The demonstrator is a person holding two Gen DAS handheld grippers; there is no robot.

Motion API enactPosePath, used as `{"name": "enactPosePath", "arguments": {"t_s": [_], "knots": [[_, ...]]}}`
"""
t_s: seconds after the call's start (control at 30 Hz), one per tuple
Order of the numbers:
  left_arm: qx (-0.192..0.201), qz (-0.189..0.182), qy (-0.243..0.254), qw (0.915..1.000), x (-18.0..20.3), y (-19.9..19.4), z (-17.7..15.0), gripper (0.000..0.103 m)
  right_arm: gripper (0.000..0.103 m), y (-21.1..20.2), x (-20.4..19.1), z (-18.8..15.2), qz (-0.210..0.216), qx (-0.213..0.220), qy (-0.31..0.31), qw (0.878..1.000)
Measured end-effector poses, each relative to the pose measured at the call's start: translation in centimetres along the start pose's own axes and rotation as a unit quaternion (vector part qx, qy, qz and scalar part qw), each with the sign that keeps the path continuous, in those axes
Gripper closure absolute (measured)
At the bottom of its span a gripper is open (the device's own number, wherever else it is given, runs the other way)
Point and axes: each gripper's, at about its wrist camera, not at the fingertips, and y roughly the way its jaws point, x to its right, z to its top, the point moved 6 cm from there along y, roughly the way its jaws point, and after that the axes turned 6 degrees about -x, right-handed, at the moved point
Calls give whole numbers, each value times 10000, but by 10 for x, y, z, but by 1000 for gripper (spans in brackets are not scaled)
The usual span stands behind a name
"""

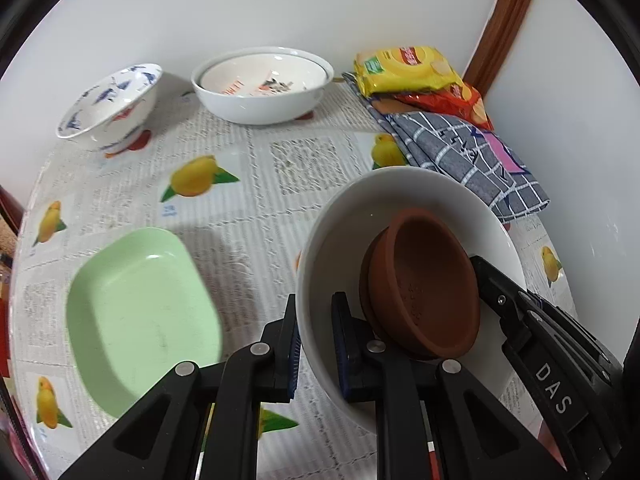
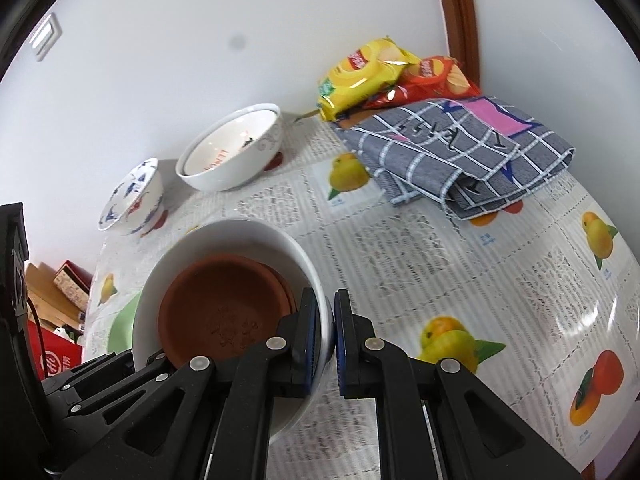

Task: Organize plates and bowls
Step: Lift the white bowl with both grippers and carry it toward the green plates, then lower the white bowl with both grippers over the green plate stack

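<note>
Your left gripper sits at the bottom centre of its view, jaws drawn narrow and clamped on the near wall of the large white bowl, one pad outside the rim and one inside. Your right gripper does the same in its own view, pinching the bowl's rim from the opposite side, so the bowl hangs tilted between the two, clear of the tablecloth. Inside it lie brown clay saucers, nested and tipped toward the lower wall; the right view shows them against the bowl's floor.

Left of the bowl in the left view, a pale green rectangular dish rests on the cloth. Toward the upper left, against the wall, stands a blue-patterned bowl, and beside it a wider white bowl with red lettering holding another bowl inside. At the upper right a yellow snack bag and a red one lie on a folded grey checked cloth.
</note>
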Motion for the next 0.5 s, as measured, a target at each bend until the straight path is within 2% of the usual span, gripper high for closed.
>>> {"name": "enactPosePath", "arguments": {"t_s": [0.5], "knots": [[202,126,-295,9993,-45,-33,-2,89,95,-12,-54,1,201,90,-290,9993]]}}
